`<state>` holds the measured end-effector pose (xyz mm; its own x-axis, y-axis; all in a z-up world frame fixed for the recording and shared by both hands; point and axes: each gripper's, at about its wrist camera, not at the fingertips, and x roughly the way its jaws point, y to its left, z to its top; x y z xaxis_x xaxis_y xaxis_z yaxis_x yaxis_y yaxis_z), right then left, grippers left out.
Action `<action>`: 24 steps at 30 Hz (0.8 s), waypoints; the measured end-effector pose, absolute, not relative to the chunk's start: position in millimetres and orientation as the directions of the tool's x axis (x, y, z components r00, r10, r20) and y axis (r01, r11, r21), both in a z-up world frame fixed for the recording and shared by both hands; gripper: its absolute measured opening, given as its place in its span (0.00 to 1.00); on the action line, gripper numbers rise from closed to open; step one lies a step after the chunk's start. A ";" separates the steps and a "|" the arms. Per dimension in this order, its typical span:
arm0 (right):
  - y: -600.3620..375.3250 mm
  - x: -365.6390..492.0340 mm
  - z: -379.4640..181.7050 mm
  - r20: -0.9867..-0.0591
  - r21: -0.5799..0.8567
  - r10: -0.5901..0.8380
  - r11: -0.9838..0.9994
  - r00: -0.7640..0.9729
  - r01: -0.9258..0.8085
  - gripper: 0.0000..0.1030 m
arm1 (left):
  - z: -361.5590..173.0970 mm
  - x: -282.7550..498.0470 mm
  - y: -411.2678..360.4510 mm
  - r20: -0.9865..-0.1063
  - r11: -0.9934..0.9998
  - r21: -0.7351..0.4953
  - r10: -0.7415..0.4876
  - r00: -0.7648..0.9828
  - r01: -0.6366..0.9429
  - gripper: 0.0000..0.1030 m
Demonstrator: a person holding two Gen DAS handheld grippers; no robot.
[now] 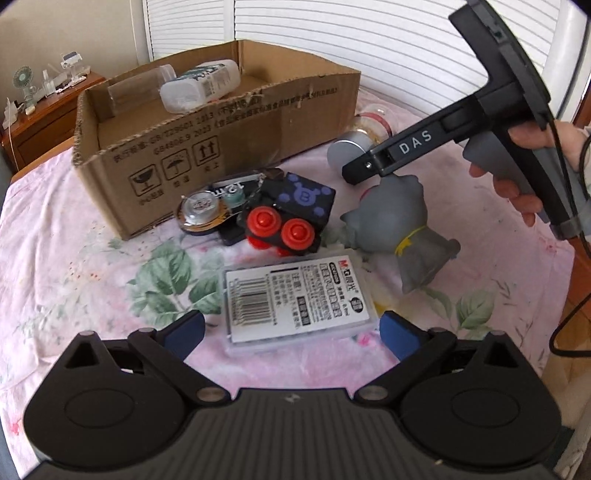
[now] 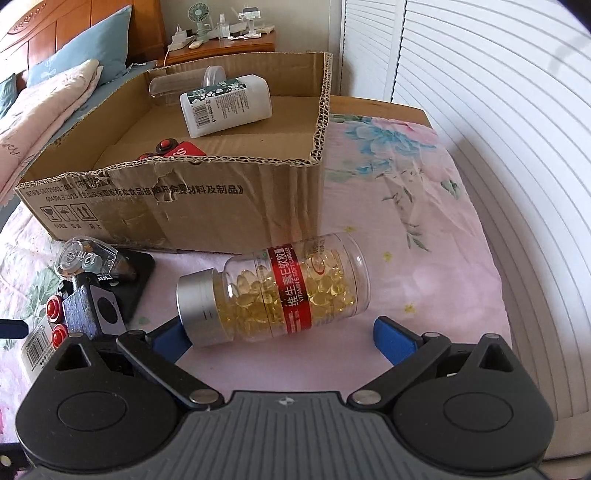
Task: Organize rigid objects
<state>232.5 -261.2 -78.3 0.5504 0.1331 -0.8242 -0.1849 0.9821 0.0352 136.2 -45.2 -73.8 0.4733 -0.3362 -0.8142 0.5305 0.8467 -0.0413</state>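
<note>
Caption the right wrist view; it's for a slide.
Open right gripper straddles a lying vitamin E capsule bottle before the cardboard box.

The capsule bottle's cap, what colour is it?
Silver cap on the capsule bottle; clearest from the right wrist.

Behind you sits a wooden nightstand [image 2: 221, 46] carrying a small green desk fan [image 2: 198, 14]. You have white louvred doors [image 2: 480, 92] to one side, a blue pillow [image 2: 85, 40] against the wooden headboard [image 2: 48, 26], and a floral sheet [image 1: 92, 258] spread underneath.
</note>
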 end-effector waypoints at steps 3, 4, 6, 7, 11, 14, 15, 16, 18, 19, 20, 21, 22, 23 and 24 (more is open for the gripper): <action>-261.8 233.0 -78.5 -0.823 0.034 0.132 0.982 0.552 -0.185 1.00 | -76.5 136.5 -53.6 -0.812 0.846 -0.011 -0.319 0.489 0.533 0.98; -261.8 233.0 -78.6 -0.823 0.033 0.132 0.982 0.553 -0.185 1.00 | -76.8 137.1 -54.2 -0.810 0.850 -0.014 -0.318 0.493 0.526 0.98; -261.8 233.2 -78.5 -0.824 0.033 0.133 0.982 0.551 -0.186 1.00 | -76.8 138.6 -52.1 -0.809 0.860 -0.011 -0.308 0.501 0.510 0.99; -261.9 233.5 -78.6 -0.825 0.033 0.132 0.982 0.550 -0.187 1.00 | -76.9 138.8 -48.5 -0.808 0.865 -0.012 -0.304 0.504 0.502 0.99; -262.9 235.4 -78.5 -0.827 0.032 0.136 0.980 0.545 -0.196 1.00 | -75.8 138.5 -30.0 -0.803 0.894 0.031 -0.244 0.544 0.447 0.99; -263.8 237.0 -78.2 -0.830 0.031 0.142 0.978 0.540 -0.209 1.00 | -75.6 141.8 -18.4 -0.798 0.906 0.052 -0.216 0.562 0.420 0.99; -264.2 237.6 -78.3 -0.829 0.030 0.144 0.977 0.541 -0.213 1.00 | -75.2 144.1 -16.1 -0.800 0.908 0.044 -0.218 0.558 0.418 0.99; -264.7 238.9 -78.4 -0.828 0.029 0.147 0.975 0.541 -0.221 1.00 | -75.3 146.2 -15.3 -0.803 0.907 0.034 -0.225 0.552 0.420 0.99; -265.1 241.6 -78.4 -0.830 0.022 0.143 0.974 0.539 -0.225 1.00 | -75.9 152.7 -16.7 -0.802 0.905 0.030 -0.232 0.551 0.424 0.99; -265.0 242.6 -78.0 -0.831 0.012 0.134 0.975 0.540 -0.224 1.00 | -75.7 153.9 -17.7 -0.801 0.903 0.030 -0.234 0.551 0.428 0.99; -264.9 243.3 -77.1 -0.830 -0.003 0.122 0.975 0.544 -0.222 1.00 | -75.5 155.8 -19.5 -0.800 0.900 0.032 -0.238 0.551 0.435 0.99; -264.2 243.5 -76.2 -0.828 -0.021 0.107 0.975 0.550 -0.221 1.00 | -76.1 157.7 -20.8 -0.799 0.898 0.033 -0.240 0.552 0.438 0.99; -264.0 243.4 -75.4 -0.826 -0.039 0.093 0.975 0.556 -0.221 1.00 | -76.2 158.0 -21.5 -0.799 0.899 0.030 -0.241 0.551 0.437 0.99; -263.9 243.7 -74.8 -0.826 -0.048 0.086 0.974 0.558 -0.220 1.00 | -76.5 160.2 -21.8 -0.802 0.902 0.018 -0.245 0.545 0.431 0.99; -264.0 243.8 -74.2 -0.825 -0.047 0.087 0.974 0.558 -0.222 1.00 | -77.3 163.0 -22.0 -0.806 0.906 0.002 -0.248 0.537 0.422 0.99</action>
